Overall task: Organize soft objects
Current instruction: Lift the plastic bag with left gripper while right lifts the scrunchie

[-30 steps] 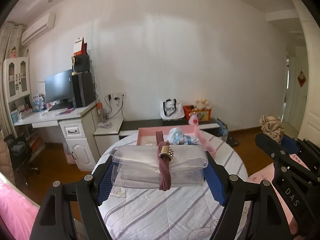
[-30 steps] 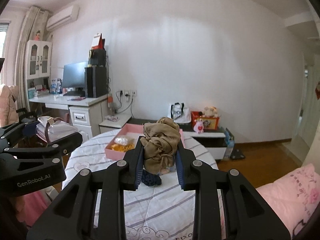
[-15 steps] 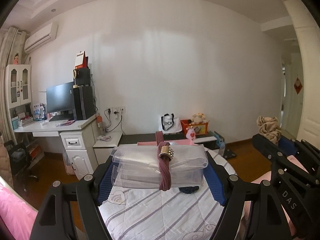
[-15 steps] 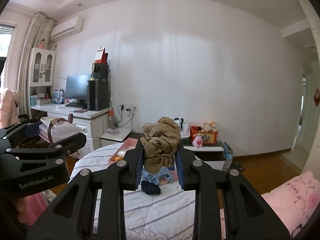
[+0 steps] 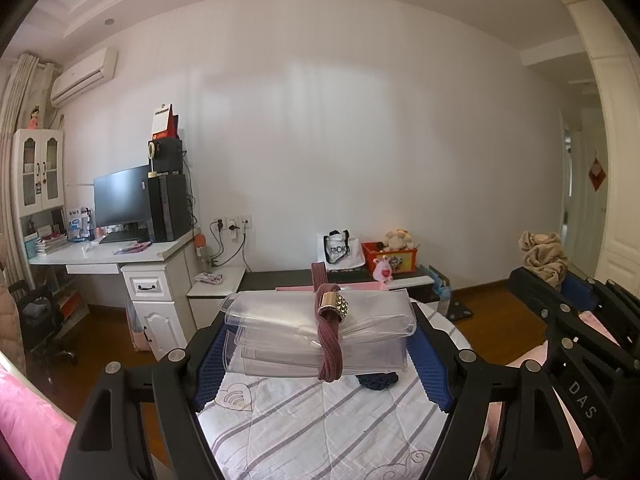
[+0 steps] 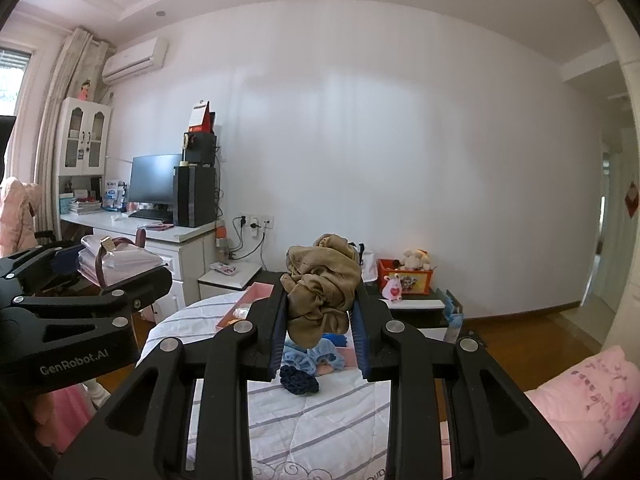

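While we carry the tan scrunchie [image 6: 320, 286] clenched in the right tongs [image 6: 320, 320] at frame centre, we should lower it gently toward the pink tray [image 6: 256, 300] without crushing it. Our left tongs [image 5: 316, 350] grip a folded clear plastic bundle [image 5: 288, 328] bound by a mauve band [image 5: 330, 336], held level. Only the right view shows the light-blue scrunchie [image 6: 316, 356] beside the navy scrunchie [image 6: 298, 380] on the striped surface [image 6: 320, 420].

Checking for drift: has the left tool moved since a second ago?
Yes. The left tool has risen or tilted up: the pink box, fully visible above the clear bundle before, is now nearly hidden behind it.
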